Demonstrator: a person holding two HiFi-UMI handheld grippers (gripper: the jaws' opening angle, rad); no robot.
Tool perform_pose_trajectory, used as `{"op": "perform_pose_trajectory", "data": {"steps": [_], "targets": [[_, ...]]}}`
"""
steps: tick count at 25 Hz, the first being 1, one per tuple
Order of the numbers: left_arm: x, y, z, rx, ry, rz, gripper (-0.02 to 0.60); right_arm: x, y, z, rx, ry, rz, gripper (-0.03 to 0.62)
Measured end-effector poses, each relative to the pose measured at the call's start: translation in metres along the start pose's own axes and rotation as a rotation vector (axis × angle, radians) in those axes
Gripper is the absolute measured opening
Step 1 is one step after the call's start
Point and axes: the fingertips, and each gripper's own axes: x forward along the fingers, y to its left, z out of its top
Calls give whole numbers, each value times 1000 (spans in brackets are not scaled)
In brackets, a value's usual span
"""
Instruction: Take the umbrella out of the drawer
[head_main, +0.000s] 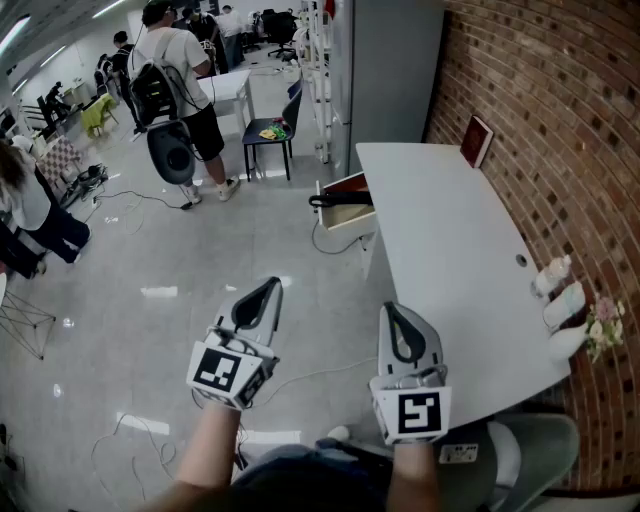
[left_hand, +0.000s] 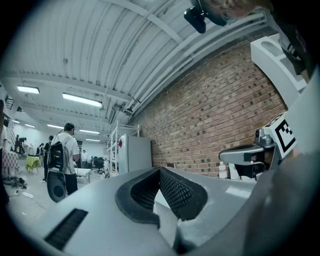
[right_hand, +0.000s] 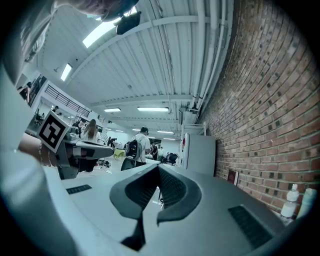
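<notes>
Nearest:
- Left gripper (head_main: 270, 285): held level over the grey floor (head_main: 150, 300). Its jaws are pressed together with nothing between them, and the left gripper view (left_hand: 160, 171) shows the same.
- Right gripper (head_main: 391, 309): held level just beside the near edge of the white table (head_main: 450, 260). Its jaws are also together and empty, as the right gripper view (right_hand: 159, 168) confirms.
- Thin cables (head_main: 310, 375): trail over the floor below and between the two grippers.

Middle:
- Pale bottles (head_main: 558, 290) and a small posy of flowers (head_main: 605, 325): stand on the table's right side against the brick wall (head_main: 560, 120).
- The floor between the grippers and the drawer carries only a looped cable (head_main: 322, 243), just in front of the drawer.

Far end of table:
- Drawer (head_main: 345, 215): pulled open at the table's left side.
- Umbrella (head_main: 342, 199): black, lying flat inside the drawer, well apart from both grippers. Its long axis runs left to right in the head view, crosswise to the table's length. The left end seems to curl like a hooked handle.
- Red book (head_main: 477, 140): leans on the wall.

Beyond:
- Dark chair (head_main: 270, 135) holding yellow items.
- Grey cabinet (head_main: 390, 70).
- Person with a backpack (head_main: 175, 60).
</notes>
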Motion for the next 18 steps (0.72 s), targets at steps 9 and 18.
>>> {"op": "perform_pose_trajectory", "data": {"steps": [9,18], "targets": [[26,12,2,33,7,30,-2,25,-9,-5,17,-22,33,-8],[77,43,-13,13,26,8,-2,69,-25,-20,32,6,28,-8]]}}
